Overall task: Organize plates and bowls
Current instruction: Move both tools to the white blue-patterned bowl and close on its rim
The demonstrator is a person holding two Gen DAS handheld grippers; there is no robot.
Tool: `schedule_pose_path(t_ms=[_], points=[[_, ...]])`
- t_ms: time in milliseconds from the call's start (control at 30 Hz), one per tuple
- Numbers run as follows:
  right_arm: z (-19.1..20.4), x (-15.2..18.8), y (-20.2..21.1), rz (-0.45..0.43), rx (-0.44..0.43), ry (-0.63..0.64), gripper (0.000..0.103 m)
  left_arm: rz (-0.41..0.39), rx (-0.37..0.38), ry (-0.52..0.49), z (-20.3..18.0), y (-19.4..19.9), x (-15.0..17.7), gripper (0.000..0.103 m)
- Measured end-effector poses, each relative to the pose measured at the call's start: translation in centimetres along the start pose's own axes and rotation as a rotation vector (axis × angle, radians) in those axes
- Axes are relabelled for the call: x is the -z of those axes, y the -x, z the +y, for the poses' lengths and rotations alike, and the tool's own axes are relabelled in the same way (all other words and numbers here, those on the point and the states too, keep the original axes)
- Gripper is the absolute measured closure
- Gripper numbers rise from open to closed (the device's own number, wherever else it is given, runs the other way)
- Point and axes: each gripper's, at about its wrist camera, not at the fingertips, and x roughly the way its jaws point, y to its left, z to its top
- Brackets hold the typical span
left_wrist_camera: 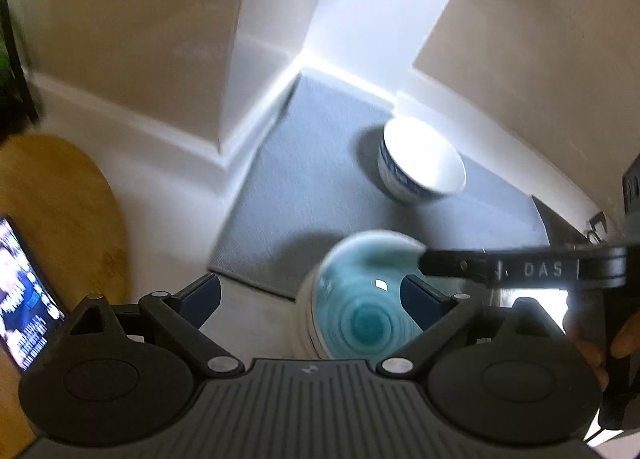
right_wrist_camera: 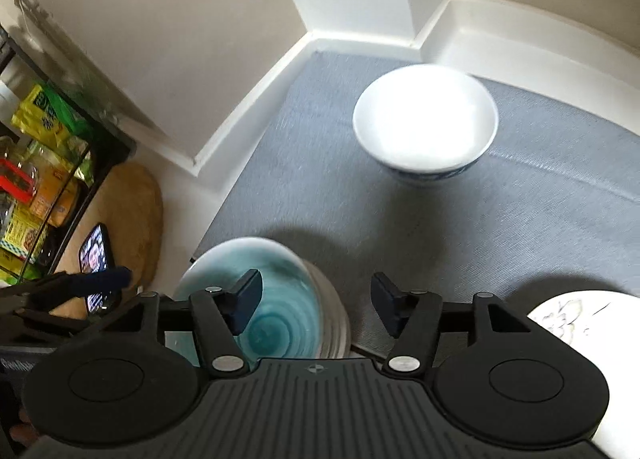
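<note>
Place: home kitchen corner | Evidence: white counter [right_wrist_camera: 176, 195] with grey mat [right_wrist_camera: 320, 187]; bowls [right_wrist_camera: 426, 119] on mat; rack of food packets [right_wrist_camera: 44, 163]; wooden board [right_wrist_camera: 136, 211]; phone [right_wrist_camera: 96, 255].

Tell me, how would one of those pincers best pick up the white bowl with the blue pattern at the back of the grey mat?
Probably by its rim. The white bowl stands upright and alone on the grey mat, its mouth open to the top, so a gripper could come down from above, one finger inside and one outside the thin wall. The near edge looks easiest, since walls stand close behind it.
</note>
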Motion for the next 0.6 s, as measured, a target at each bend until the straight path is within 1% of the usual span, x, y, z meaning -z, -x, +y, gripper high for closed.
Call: schedule_pose_path(t_ms=[100,200,467,533,600], points=[[-0.5,-0.4,0.6,-0.017,0.007,-0.016,0.036,-0.028,-0.023,-0.02,-0.7,0.4,-1.1,0.005],[-1.1,-0.8,1.3,-0.044,0.006,-0.031,0.036,-0.031,-0.026,-0.044,-1.6,0.2,-2.2,0.004],[-3.9,-1.9,2.7,-0.121,0.041,-0.066,0.035,-0.007,-0.037,-0.114,-4.5,-1.3,-4.8,0.004],[-4.6,-2.2,2.6,-0.141,0.062,-0.081,0.035,0.004,-0.039,-0.113,-5.1,-2.2,-5.4,0.004],[-5.5,-2.7,2.8,-0.165,0.083,-0.101,0.035,0.027,-0.035,-0.085,-5.4,-3.4,-6.3,0.004]])
